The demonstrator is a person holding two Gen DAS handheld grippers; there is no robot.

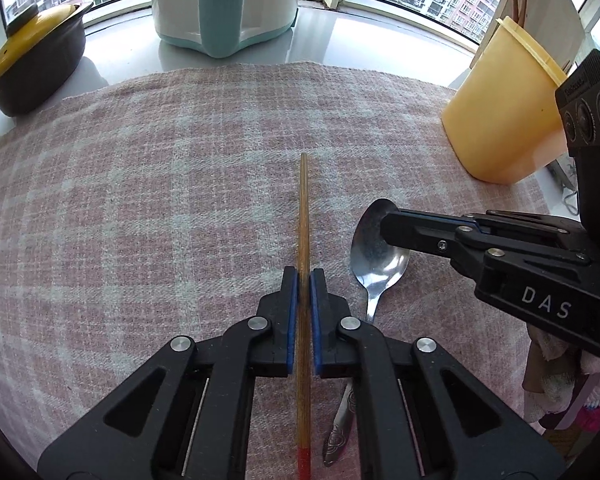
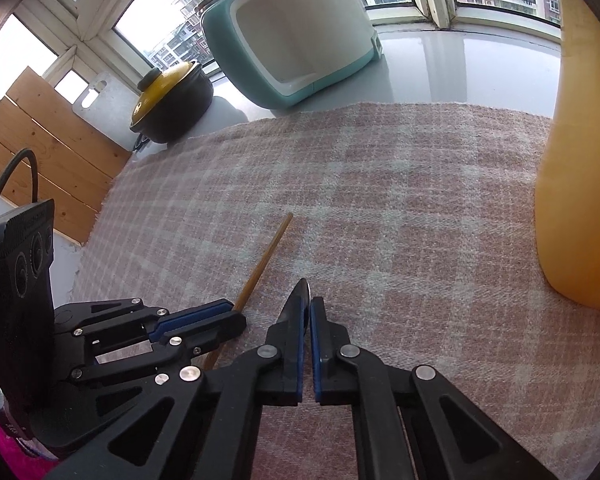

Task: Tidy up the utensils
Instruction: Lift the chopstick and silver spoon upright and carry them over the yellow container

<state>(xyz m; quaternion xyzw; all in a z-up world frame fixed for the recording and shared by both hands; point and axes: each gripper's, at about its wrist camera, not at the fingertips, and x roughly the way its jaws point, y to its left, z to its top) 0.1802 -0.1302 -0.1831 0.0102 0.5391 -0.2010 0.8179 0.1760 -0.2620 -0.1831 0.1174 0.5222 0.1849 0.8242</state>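
Both grips made, lift step next. Left gripper (image 1: 304,276) is closed down on the chopstick (image 1: 303,216), which lies flat on the cloth (image 1: 140,200). Right gripper (image 2: 310,304) is nearly closed, pinching the spoon (image 1: 376,256) bowl, spoon just beside the chopstick. Next, I'd guess: raise both and carry them to the yellow cup (image 1: 500,112) at the cloth's far right, tips down.

"DAS" on right gripper (image 1: 384,226)

Grey countertop (image 1: 332,40) by the window, mostly under a pink plaid cloth (image 1: 140,200)

On the bare part: black pot (image 1: 32,76), teal-and-white appliance (image 1: 224,4). On the cloth: yellow tub (image 1: 496,120), spoon (image 1: 374,260), chopstick (image 1: 303,216).
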